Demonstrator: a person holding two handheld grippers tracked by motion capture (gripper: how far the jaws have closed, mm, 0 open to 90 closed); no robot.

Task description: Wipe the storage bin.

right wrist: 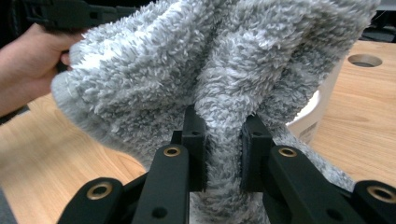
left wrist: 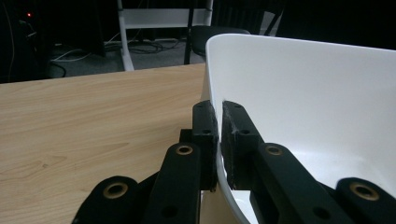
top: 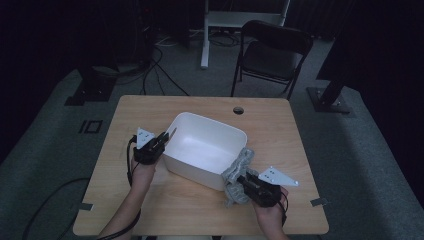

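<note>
A white plastic tub stands on the wooden table, turned at an angle. My left gripper is shut on the tub's left rim, one jaw outside the wall and one inside. A grey fluffy cloth hangs at the tub's near right corner, lifted off the table. My right gripper is shut on a fold of that cloth, which bunches up over the jaws and hides most of the tub behind it.
A round cable hole sits near the table's far edge. Beyond the table stand a black folding chair and a white stand leg, with cables on the floor. The other hand shows at left in the right gripper view.
</note>
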